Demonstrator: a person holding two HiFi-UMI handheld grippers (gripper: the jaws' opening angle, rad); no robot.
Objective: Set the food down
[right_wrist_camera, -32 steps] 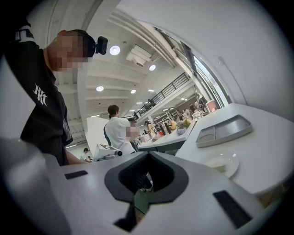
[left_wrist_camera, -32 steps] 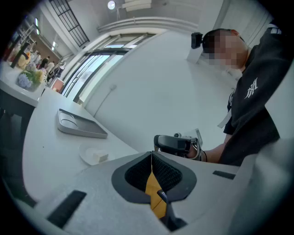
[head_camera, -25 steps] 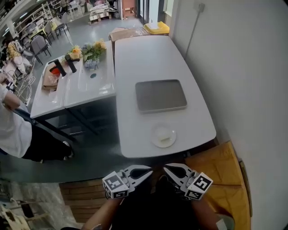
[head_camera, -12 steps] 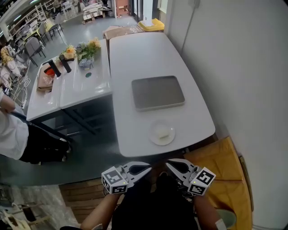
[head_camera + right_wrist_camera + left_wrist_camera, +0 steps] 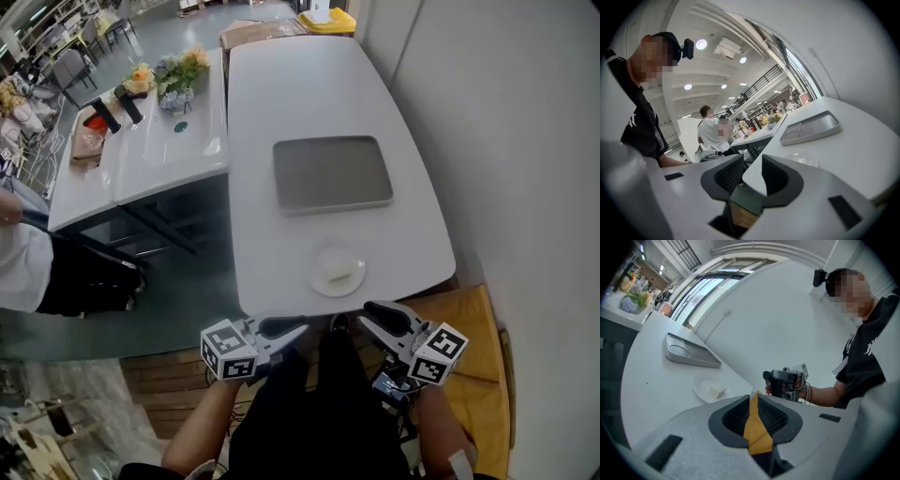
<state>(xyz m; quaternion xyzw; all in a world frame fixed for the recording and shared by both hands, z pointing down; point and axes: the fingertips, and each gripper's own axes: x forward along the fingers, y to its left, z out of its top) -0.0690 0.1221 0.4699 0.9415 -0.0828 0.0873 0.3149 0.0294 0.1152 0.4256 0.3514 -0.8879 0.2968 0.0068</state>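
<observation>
- Head view: the long white worktop [image 5: 319, 84] runs away from you, with its right edge close along the wall.
- A grey tray [image 5: 331, 172] lies midway along it. Nearer you, the plate [image 5: 319, 281] carrying the food [image 5: 343, 273] sits just inside the rounded near edge, with bare worktop all round it.
- A second worktop [image 5: 169, 155] with flowers [image 5: 169, 73] adjoins on the left, and a person [image 5: 28, 272] stands beside it.
- Your left gripper [image 5: 295, 328] and right gripper [image 5: 373, 312] hang just short of the near edge, off the worktop and well apart from the plate.
- Left gripper view: its fingers stand only a slit apart and are opening, with nothing between them. The plate lies ahead to the left, the tray behind it.
- Right gripper view: its fingers are spread wider and are opening, empty. The worktop's near edge shows through the gap, with the plate and tray ahead to the right.
</observation>
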